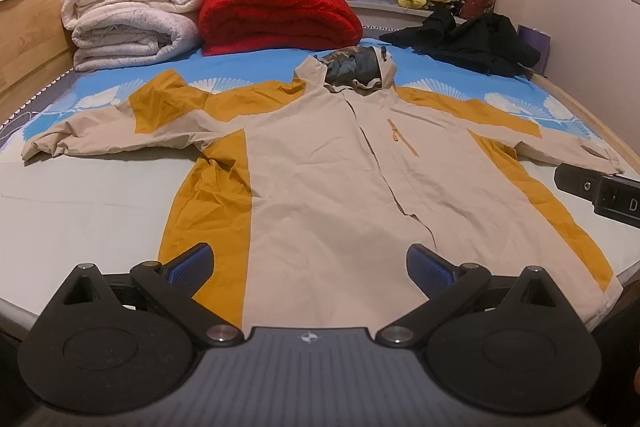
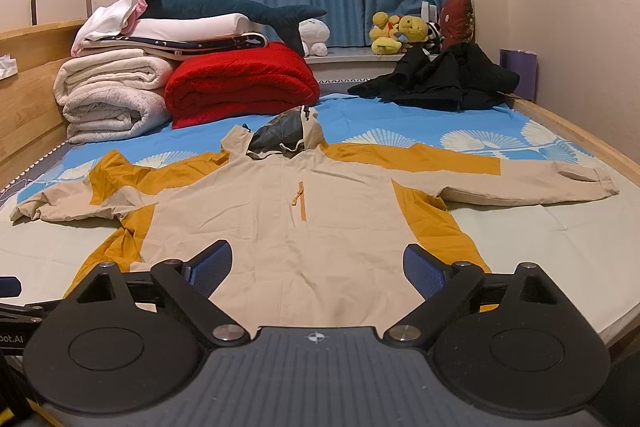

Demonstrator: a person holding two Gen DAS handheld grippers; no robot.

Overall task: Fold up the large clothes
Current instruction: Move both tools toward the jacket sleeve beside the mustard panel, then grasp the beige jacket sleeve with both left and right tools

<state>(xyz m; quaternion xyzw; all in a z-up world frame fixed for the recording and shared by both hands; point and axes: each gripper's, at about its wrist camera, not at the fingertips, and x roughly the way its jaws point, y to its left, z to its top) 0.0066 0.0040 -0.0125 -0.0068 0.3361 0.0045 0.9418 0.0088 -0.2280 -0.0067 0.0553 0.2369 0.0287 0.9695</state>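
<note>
**Jacket, hooded, beige and mustard: laid out flat, unfolded**

Jacket (image 1: 320, 163): spread front-up across the middle of the bed (image 1: 80, 203), hem at the near edge, hood (image 1: 352, 71) toward the far edge. 2 sleeves stretched outward, one toward each side edge; the left sleeve (image 1: 108, 139) lies rumpled, the right sleeve (image 2: 528, 183) straighter.

Left gripper (image 1: 310, 267): jaws spread wide, holding nothing, poised over the hem at the near edge.

Right gripper (image 2: 318, 269): jaws likewise spread, empty, over the hem further right; its body also shows at the right margin of the left wrist view.

Other stock: folded blankets, white (image 1: 132, 15) and red (image 1: 276, 19), at the far left corner; a dark garment (image 1: 476, 43) heaped at the far right corner.

Step in hand, as judged: the start, with no fold yet made. Next move likely calls for each gripper to travel to a sleeve or side panel, pinch 1 layer of thin cloth cleanly, and carry it inward over the chest.
</note>
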